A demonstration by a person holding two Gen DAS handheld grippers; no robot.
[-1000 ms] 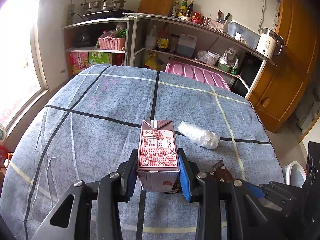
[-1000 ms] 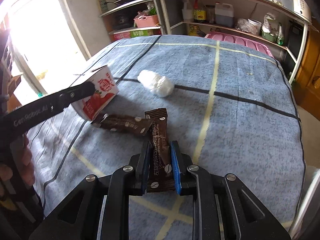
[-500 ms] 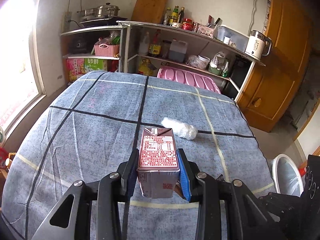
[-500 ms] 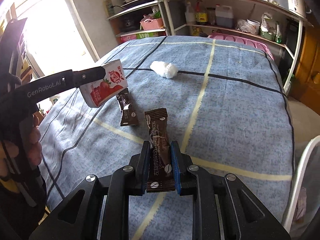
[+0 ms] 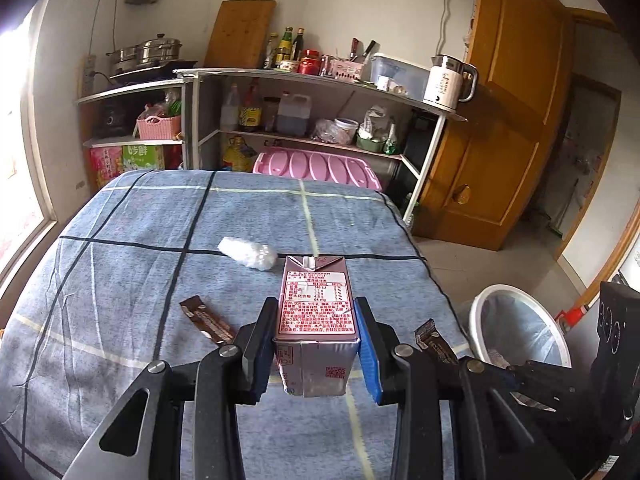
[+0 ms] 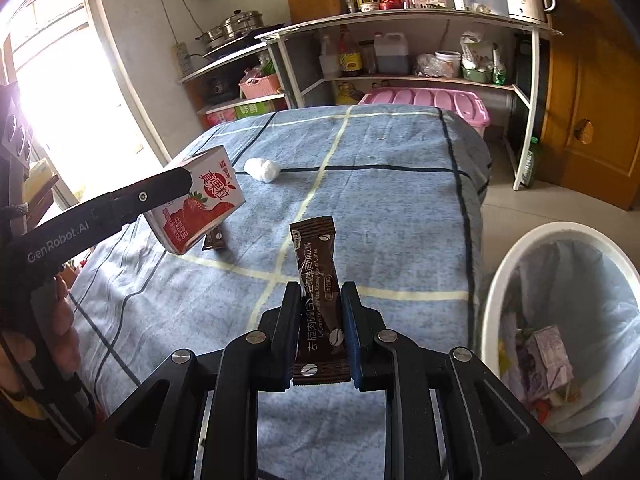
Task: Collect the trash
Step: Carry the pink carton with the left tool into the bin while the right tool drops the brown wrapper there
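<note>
Trash in transit: left gripper (image 5: 316,344) clamps a milk carton (image 5: 315,312), right gripper (image 6: 320,332) pinches a coffee sachet (image 6: 320,280), both above the table (image 6: 400,216). Recommend carrying each fully over the bin (image 6: 500,280) before releasing.

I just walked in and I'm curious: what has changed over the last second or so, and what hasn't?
Both grippers have swung toward the white bin, which has come into sight beside the table. The left gripper still clamps the milk carton; the right gripper still clamps the coffee sachet. The second sachet and white wad lie where they were.
</note>
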